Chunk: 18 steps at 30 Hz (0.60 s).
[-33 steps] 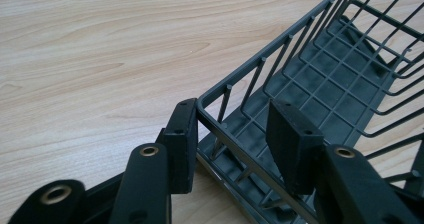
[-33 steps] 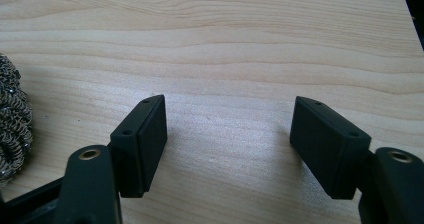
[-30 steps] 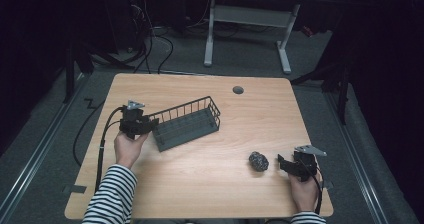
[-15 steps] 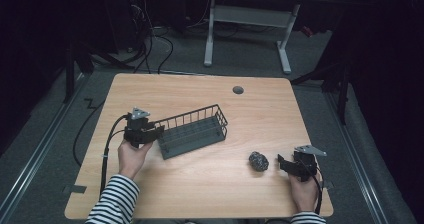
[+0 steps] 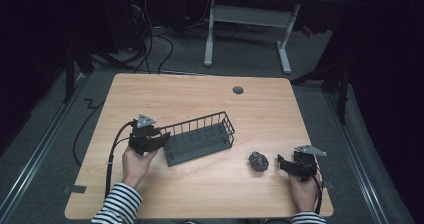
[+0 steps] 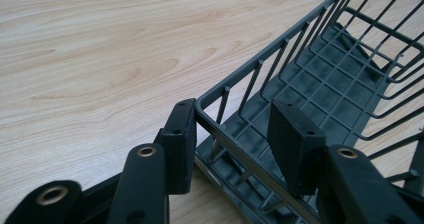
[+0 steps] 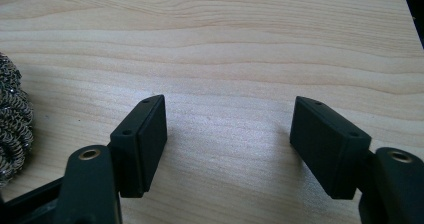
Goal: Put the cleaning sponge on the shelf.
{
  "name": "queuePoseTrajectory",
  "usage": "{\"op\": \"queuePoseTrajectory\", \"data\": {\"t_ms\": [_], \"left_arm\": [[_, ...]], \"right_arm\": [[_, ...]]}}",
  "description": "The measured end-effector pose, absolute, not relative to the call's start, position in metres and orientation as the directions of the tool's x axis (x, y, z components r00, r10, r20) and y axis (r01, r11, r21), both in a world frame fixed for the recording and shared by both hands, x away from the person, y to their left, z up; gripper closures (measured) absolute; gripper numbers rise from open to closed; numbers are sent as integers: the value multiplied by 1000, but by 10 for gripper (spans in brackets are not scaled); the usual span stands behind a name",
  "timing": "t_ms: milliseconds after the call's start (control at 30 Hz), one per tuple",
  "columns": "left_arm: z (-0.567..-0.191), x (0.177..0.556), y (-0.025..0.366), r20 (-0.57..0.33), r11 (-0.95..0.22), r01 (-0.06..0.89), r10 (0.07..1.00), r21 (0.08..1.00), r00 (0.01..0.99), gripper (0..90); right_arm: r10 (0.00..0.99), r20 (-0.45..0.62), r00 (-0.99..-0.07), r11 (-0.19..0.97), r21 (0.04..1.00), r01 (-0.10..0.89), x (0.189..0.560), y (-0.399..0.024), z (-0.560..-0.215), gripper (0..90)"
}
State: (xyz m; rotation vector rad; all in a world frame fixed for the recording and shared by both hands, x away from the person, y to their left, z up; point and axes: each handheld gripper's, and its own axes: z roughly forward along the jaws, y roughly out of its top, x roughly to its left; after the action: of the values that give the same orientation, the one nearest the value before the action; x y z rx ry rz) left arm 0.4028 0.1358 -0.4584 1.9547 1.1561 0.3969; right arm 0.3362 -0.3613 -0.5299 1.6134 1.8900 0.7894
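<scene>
A dark grey wire basket (image 5: 200, 136) lies on the wooden table (image 5: 175, 99), left of centre and slightly askew. My left gripper (image 5: 157, 141) is at its left end. In the left gripper view the open jaws straddle the basket's (image 6: 320, 79) end wall: one pad (image 6: 180, 144) touches the rim from outside, the other pad (image 6: 295, 144) is inside with a gap. A steel-wool scourer (image 5: 258, 161) lies to the basket's right. My right gripper (image 5: 282, 163) sits just right of the scourer, open (image 7: 227, 134) over bare wood, with the scourer (image 7: 12, 124) beside its left jaw.
A round grey grommet (image 5: 238, 90) sits in the tabletop near the far edge. A cable (image 5: 112, 154) trails from the left gripper over the table's left side. Behind the table stand a white desk frame (image 5: 250, 14) and floor cables.
The left gripper and the basket have moved together toward the near edge and a little to the right, the basket turning slightly. The right gripper and scourer have stayed still.
</scene>
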Motion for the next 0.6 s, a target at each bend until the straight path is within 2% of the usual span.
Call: {"op": "queuePoseTrajectory", "data": {"t_ms": [467, 600], "left_arm": [[-458, 394, 126, -127, -270, 576, 822, 771, 556, 533], [-455, 394, 125, -133, -262, 571, 819, 778, 557, 453]], "right_arm": [[989, -21, -148, 117, 724, 680, 336, -361, -530, 311], [989, -21, -148, 117, 724, 680, 336, -361, -530, 311]]}}
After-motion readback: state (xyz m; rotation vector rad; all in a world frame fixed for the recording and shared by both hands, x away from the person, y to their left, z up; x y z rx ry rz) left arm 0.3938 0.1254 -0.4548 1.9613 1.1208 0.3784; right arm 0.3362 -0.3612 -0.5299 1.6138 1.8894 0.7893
